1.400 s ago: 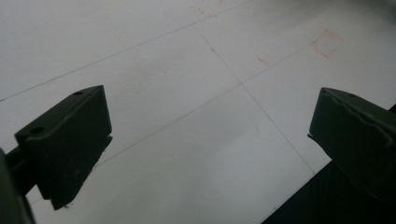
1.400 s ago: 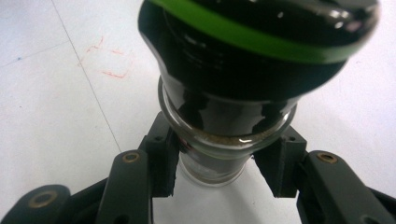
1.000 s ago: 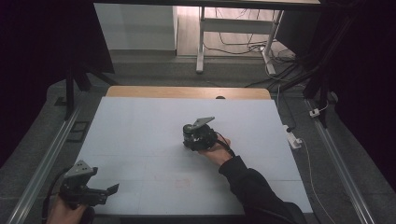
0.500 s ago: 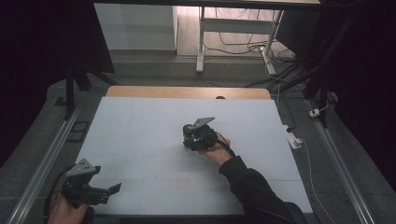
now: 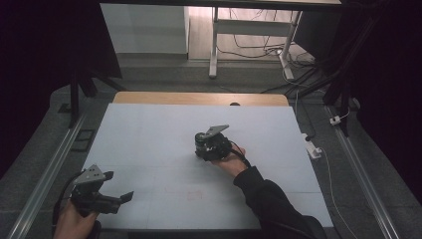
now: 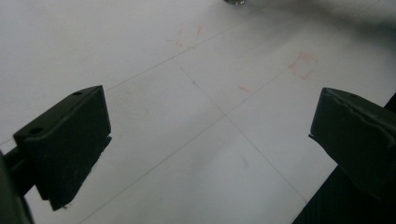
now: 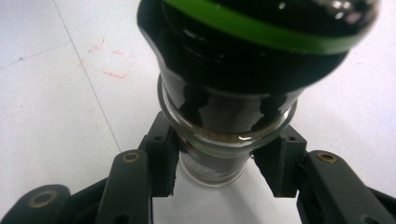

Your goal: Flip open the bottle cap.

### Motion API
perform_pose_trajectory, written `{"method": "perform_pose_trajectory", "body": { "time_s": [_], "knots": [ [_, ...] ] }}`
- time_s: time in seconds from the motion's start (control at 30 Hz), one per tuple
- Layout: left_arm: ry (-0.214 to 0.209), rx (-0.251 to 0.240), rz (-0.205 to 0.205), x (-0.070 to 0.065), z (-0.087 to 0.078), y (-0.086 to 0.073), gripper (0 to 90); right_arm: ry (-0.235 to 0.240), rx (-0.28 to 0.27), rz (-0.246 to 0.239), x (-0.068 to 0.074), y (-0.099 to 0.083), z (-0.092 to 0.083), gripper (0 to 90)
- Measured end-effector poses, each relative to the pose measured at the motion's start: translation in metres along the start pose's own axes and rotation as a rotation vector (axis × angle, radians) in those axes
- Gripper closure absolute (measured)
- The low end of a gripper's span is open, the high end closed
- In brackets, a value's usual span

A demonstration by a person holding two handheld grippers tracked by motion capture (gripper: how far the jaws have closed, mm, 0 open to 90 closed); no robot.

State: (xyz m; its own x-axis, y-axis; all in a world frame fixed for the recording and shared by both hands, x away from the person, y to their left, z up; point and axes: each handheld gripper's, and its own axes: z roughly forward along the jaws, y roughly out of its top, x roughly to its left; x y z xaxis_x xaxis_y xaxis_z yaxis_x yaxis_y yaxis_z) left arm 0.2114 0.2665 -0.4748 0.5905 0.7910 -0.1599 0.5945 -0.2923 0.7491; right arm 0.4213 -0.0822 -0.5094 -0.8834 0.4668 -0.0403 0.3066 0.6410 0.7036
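Note:
A glass spice grinder (image 7: 243, 60) with a black top and a green ring stands near the middle of the white table (image 5: 149, 134); it holds brownish powder. In the right gripper view the grinder looms close, and the two black pads (image 7: 163, 163) press its narrow glass body from both sides. My right gripper (image 5: 205, 148) is shut on the grinder (image 5: 201, 140), held by a hand in a dark sleeve. My left gripper (image 5: 119, 188) hovers over the front left corner of the table, open. The wide gap of the left gripper (image 6: 210, 126) holds nothing.
Faint red pen marks (image 6: 303, 65) and thin grid lines cross the white top. A wooden strip (image 5: 199, 98) edges the far side. Metal rails (image 5: 50, 169) run along both sides, and a white power strip (image 5: 313, 148) lies on the right. Desk legs and cables (image 5: 259, 45) stand beyond.
My left gripper has drifted a little to the right over the front left corner. The right gripper and the grinder have stayed where they were.

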Motion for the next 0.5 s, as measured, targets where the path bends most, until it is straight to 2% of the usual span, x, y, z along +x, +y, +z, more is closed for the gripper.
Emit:
{"method": "perform_pose_trajectory", "body": {
  "time_s": [0.2,0.5],
  "knots": [
    [-0.021,-0.018,0.003,-0.001,0.007,0.007,0.0,0.0,-0.003,0.0,0.0,0.0,0.0,52.6],
    [-0.037,-0.013,0.05,-0.003,0.023,0.023,0.0,0.0,-0.004,0.001,0.0,-0.001,0.0,52.6]
  ]
}}
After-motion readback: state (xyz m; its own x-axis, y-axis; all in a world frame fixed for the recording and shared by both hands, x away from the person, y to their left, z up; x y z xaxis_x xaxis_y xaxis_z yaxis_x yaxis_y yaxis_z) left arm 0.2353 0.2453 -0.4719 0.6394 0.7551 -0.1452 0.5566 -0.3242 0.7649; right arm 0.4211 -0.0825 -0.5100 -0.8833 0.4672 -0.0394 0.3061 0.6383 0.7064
